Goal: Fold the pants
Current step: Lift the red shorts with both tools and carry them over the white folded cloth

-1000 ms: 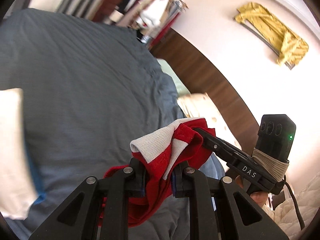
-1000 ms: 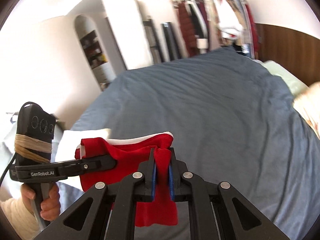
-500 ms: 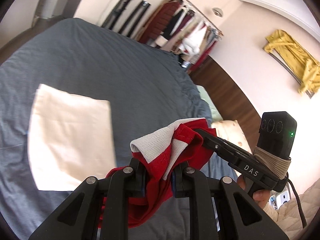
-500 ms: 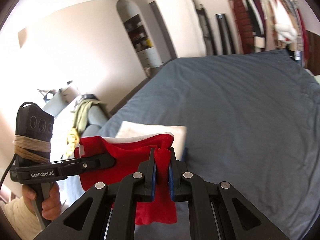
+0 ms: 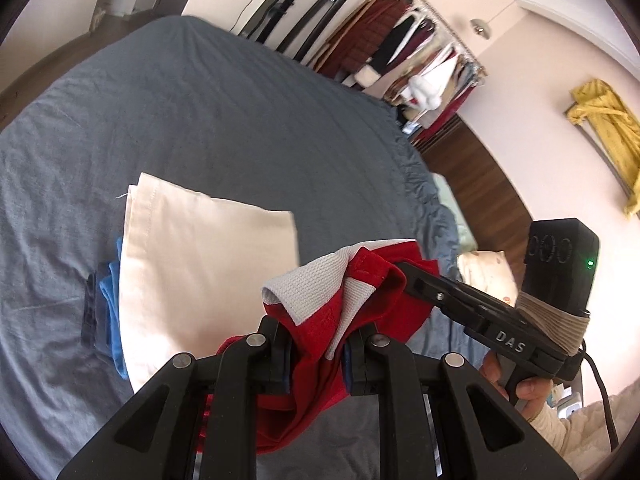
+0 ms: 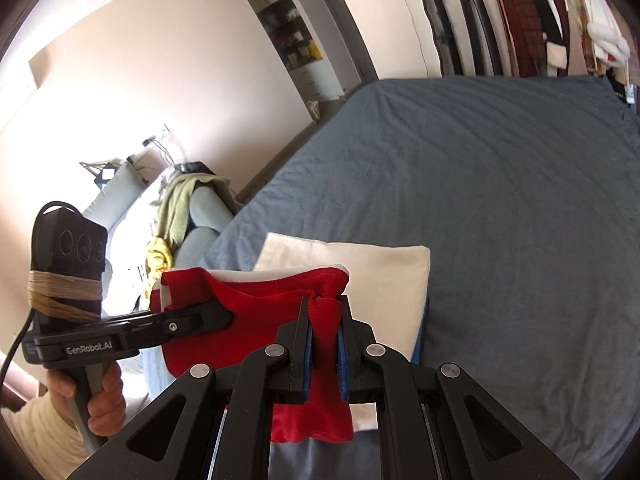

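- The bed (image 5: 224,120) fills most of the room, covered in a wrinkled grey-blue sheet.
- A clothes rail (image 5: 416,56) stands past the far end of the bed, crowded with red, white and dark garments.
- A cream folded cloth (image 5: 192,280) lies on the bed at the near side, on top of a small stack whose blue and dark edges (image 5: 108,312) stick out at one side.
- The red pants (image 6: 256,316), with a white waistband, hang in the air above the near edge of the bed, stretched between the two tools and just in front of the cream cloth.
- The left hand-held gripper (image 5: 316,356) is clamped on one end of the pants, red fabric bunched between its fingers and the white band flopping over the top.
- The right hand-held gripper (image 6: 324,344) is clamped on the other end, a fold of red cloth pinched upright between its blue-lined pads, the rest drooping below.
- A yellow garment (image 5: 604,136) hangs on the wall off to the right.
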Tool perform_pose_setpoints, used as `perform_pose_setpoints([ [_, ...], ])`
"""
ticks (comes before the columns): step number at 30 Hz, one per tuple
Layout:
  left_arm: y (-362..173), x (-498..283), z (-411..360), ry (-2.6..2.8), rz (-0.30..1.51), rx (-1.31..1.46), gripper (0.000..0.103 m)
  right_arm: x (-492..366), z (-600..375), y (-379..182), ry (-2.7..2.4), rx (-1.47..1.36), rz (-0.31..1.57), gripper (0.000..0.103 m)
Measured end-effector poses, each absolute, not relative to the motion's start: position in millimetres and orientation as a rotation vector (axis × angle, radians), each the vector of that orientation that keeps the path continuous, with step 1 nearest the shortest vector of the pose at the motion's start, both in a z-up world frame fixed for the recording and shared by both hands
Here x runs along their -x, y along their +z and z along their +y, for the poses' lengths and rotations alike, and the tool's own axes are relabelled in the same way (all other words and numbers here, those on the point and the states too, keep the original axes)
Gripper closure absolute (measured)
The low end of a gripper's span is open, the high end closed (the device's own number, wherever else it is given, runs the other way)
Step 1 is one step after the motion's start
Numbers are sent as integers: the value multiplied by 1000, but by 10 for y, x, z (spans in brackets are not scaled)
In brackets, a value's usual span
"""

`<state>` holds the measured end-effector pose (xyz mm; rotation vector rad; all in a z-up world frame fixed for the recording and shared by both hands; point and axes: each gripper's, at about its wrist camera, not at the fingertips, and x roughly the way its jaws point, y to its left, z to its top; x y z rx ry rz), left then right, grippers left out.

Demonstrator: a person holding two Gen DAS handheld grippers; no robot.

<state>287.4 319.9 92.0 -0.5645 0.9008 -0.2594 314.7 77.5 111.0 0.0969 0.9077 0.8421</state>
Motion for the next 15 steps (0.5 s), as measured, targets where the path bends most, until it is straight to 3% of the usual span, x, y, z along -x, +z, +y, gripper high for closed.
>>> perform_pose_setpoints([
  [15, 519, -3528, 3627, -170, 987, 504, 79, -3984, 1328, 528, 807, -132, 1053, 92],
])
